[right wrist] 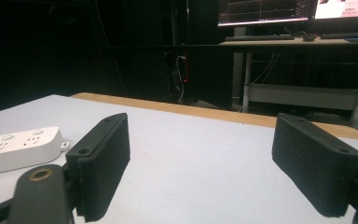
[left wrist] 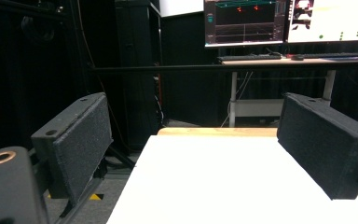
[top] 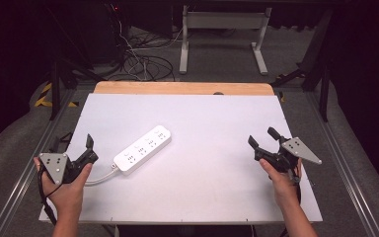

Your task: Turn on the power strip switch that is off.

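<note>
overhead, both grippers (left [top: 86,148], right [top: 262,138]) gape empty; power strip [top: 142,148] lies near the left.

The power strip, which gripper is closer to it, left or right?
Left. The left gripper sits just beside the power strip's cord end; the right gripper is far across the table.

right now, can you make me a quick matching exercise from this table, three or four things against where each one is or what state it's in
Things:
1. power strip
2. left gripper
3. right gripper
4. wooden strip

Places or states:
a. far edge of the table
b. open, near the right edge
c. lying diagonally, left of centre
d. open, beside the strip's cable end

Pairs: 1-c, 2-d, 3-b, 4-a
</note>
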`<state>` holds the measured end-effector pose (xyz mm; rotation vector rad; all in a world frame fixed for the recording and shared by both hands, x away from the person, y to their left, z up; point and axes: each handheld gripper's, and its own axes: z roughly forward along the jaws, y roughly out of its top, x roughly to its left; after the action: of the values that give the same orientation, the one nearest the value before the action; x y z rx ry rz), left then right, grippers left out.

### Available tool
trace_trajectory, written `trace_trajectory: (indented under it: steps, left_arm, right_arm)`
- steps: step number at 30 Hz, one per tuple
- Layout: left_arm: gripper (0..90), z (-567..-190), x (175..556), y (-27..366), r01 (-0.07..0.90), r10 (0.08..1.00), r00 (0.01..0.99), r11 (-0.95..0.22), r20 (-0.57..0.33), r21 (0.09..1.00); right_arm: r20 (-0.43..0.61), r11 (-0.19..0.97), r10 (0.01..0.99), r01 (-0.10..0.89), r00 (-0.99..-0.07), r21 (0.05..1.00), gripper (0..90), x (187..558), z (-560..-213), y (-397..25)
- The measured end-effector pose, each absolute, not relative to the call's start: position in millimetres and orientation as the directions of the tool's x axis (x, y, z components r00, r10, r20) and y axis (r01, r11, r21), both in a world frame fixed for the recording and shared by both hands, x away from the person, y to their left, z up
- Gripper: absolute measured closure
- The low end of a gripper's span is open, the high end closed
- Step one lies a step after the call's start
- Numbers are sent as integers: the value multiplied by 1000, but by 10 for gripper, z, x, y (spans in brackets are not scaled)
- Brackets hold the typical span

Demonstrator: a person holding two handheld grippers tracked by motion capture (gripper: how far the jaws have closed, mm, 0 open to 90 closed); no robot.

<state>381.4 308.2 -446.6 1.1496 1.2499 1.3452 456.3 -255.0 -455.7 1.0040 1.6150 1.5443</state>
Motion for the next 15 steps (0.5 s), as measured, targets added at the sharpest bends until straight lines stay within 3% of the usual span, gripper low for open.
trace_trajectory:
  steps: [15]
  left_arm:
    - [108,-4470,3812,3091,-33,992,-122,-42,38,999]
  right_arm:
    - [36,2,878,78,-477,997,198,4571,-4555,-2535]
